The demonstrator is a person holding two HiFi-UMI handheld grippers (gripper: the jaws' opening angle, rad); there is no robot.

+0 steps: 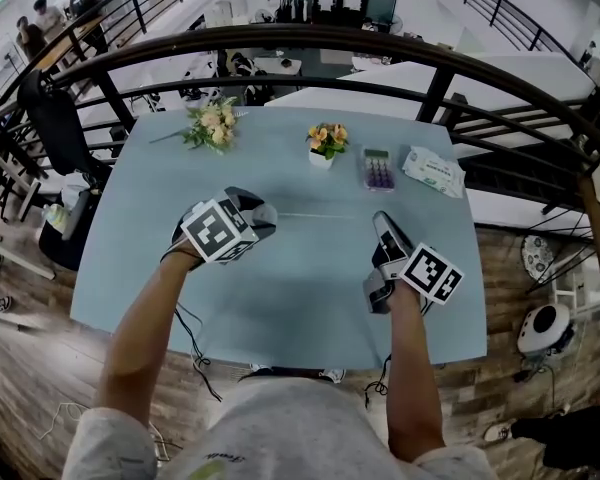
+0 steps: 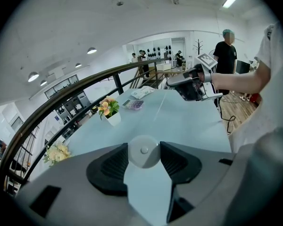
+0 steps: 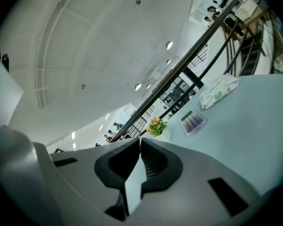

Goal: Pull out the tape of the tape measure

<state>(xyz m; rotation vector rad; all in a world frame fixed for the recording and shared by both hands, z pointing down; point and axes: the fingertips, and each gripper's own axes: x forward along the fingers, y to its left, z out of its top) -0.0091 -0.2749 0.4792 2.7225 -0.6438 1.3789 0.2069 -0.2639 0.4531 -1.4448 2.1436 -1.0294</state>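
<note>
Two claws hang low over the near half of the table (image 1: 280, 308). The left claw (image 2: 143, 157) is clamped on the round white tape measure (image 2: 143, 150), its pads pressing the case from both sides. To the right of the tape measure, the right claw (image 3: 138, 149) has its jaws squeezed together. A thin tape (image 1: 325, 215) runs straight from the tape measure to those jaw tips, so I judge they pinch its end. The tape's long axis lies left to right across the person, level with the tape measure. Any more pull should therefore carry the right claw further right along that line, while the left claw anchors the case. Beyond the tape measure stand a flower pot (image 1: 326, 140), a calculator (image 1: 378, 168) and a pack of wipes (image 1: 432, 168), all well clear of the tape.
</note>
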